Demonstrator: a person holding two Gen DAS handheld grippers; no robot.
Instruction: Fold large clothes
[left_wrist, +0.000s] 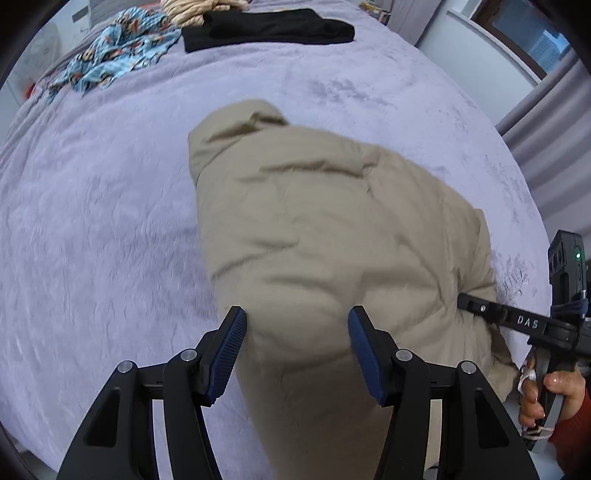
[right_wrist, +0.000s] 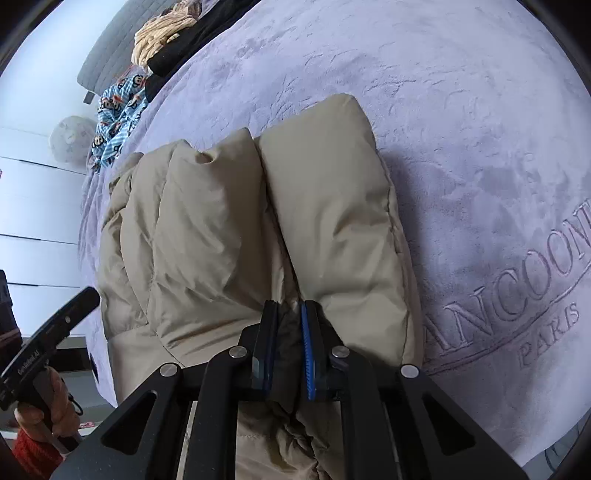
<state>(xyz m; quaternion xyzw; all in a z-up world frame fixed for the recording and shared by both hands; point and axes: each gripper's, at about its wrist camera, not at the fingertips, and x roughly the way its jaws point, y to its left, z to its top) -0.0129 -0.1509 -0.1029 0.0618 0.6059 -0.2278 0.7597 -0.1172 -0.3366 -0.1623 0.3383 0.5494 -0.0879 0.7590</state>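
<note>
A bed covered by a lavender plush blanket (left_wrist: 110, 206) fills both views; embossed lettering, partly readable as "PARIS", is seen in its pile in the right wrist view. A beige puffer jacket (left_wrist: 332, 240) lies bunched on the blanket near the edge closest to the cameras, its quilted panels doubled up. Toward the far end of the bed are heaped a blue patterned garment (left_wrist: 114, 55), a folded black garment (left_wrist: 269, 27) and a cream knitted item (left_wrist: 199, 9). White cupboard fronts are noted on the left of the right wrist view, a grey curtain (left_wrist: 546, 110) and a window on the right of the left wrist view. The left gripper (left_wrist: 297, 345) is held part-spread, a thick fold of the jacket bulging between its blue pads; whether the pads press on it cannot be told. The right gripper (right_wrist: 288, 347) is nearly pressed together, pinching a dark-lined edge of the jacket. A hand (left_wrist: 546, 395) in a red sleeve is seen on the right gripper's handle.
</note>
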